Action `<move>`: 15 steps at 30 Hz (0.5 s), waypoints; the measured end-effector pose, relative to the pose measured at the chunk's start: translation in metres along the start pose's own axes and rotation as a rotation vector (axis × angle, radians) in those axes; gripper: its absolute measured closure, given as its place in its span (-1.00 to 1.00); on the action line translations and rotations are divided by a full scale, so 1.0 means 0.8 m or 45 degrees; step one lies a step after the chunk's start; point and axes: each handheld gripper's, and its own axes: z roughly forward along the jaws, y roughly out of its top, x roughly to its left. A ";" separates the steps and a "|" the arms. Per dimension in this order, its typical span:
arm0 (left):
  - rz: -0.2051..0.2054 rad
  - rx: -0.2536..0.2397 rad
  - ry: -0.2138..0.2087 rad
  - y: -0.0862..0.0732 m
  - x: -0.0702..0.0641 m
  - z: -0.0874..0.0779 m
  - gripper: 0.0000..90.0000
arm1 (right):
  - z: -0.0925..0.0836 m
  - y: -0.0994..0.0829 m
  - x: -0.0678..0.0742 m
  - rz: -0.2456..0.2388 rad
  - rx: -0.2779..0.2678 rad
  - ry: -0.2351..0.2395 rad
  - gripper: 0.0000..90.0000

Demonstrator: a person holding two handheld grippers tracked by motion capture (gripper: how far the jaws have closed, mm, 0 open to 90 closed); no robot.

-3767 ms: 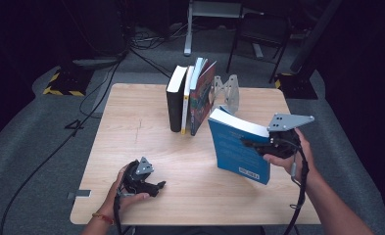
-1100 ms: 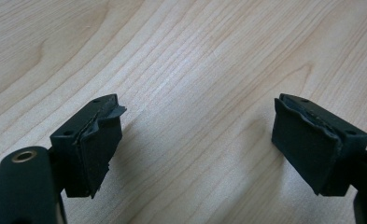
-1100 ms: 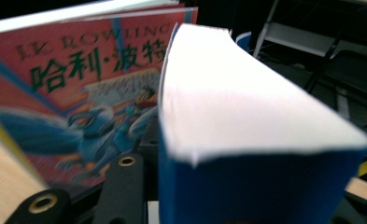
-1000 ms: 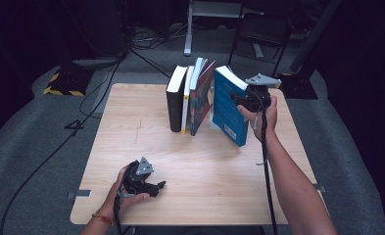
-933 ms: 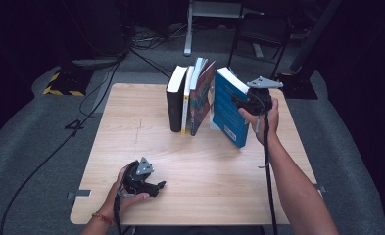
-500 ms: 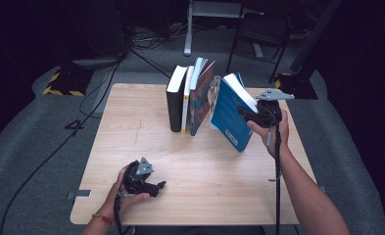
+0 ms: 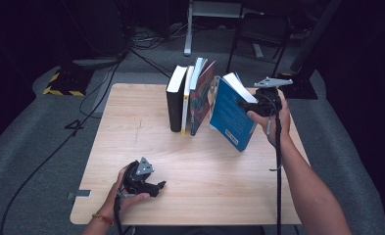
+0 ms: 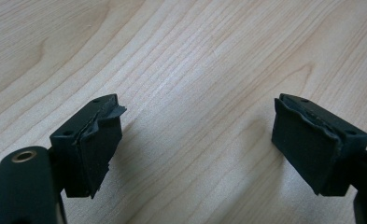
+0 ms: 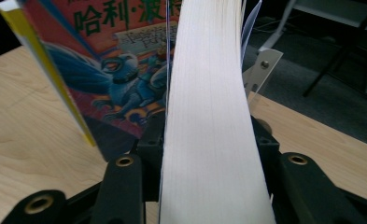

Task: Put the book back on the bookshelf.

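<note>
A thick blue book (image 7: 230,116) stands tilted on the wooden table (image 7: 219,191), its top leaning right, just right of a row of upright books. My right gripper (image 7: 247,104) is shut on it from the right; its jaws have just been closing a little with the book between them. In the right gripper view the white page edge (image 9: 211,116) runs up between the two black fingers (image 9: 149,135). A colourful book (image 9: 111,70) stands just behind it. My left gripper (image 7: 157,186) rests low on the table at the front left, open, with bare wood between its pads (image 8: 99,149).
The row holds a black book (image 7: 175,100), a white and yellow one (image 7: 186,100) and the colourful one (image 7: 202,95). A metal bookend (image 9: 264,67) stands behind the blue book. Cables and stand legs (image 7: 187,39) lie on the floor beyond the table.
The right hand carried the blue book from the table's front right up to the row of books. In the last second the book tipped, its top swinging right. The left gripper stayed put.
</note>
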 end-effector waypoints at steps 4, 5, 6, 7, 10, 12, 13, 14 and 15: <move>-0.001 0.001 0.000 0.000 0.000 0.000 -0.64 | 0.007 0.014 -0.004 0.025 0.011 -0.005 0.34; -0.001 0.001 0.000 0.000 0.000 0.000 -0.64 | 0.010 0.020 -0.004 0.026 0.018 -0.021 0.34; -0.001 0.001 0.000 0.000 0.000 0.000 -0.64 | 0.012 0.024 -0.003 0.027 0.025 -0.028 0.34; -0.001 0.001 0.000 0.000 0.000 0.000 -0.64 | 0.015 0.032 -0.003 0.020 0.036 -0.050 0.34; 0.009 0.000 -0.003 0.000 -0.001 0.000 -0.64 | 0.020 0.042 -0.005 0.042 0.039 -0.071 0.34; 0.019 0.000 -0.004 0.000 -0.001 0.000 -0.64 | 0.026 0.052 -0.007 0.071 0.035 -0.093 0.34; 0.021 0.001 -0.011 0.000 -0.002 -0.001 -0.64 | 0.032 0.059 -0.007 0.081 0.033 -0.104 0.34; 0.021 0.001 -0.011 0.000 -0.002 -0.001 -0.64 | 0.036 0.063 -0.007 0.090 0.023 -0.119 0.34; 0.023 -0.001 -0.017 -0.001 -0.002 -0.001 -0.64 | 0.039 0.066 -0.007 0.092 0.020 -0.120 0.34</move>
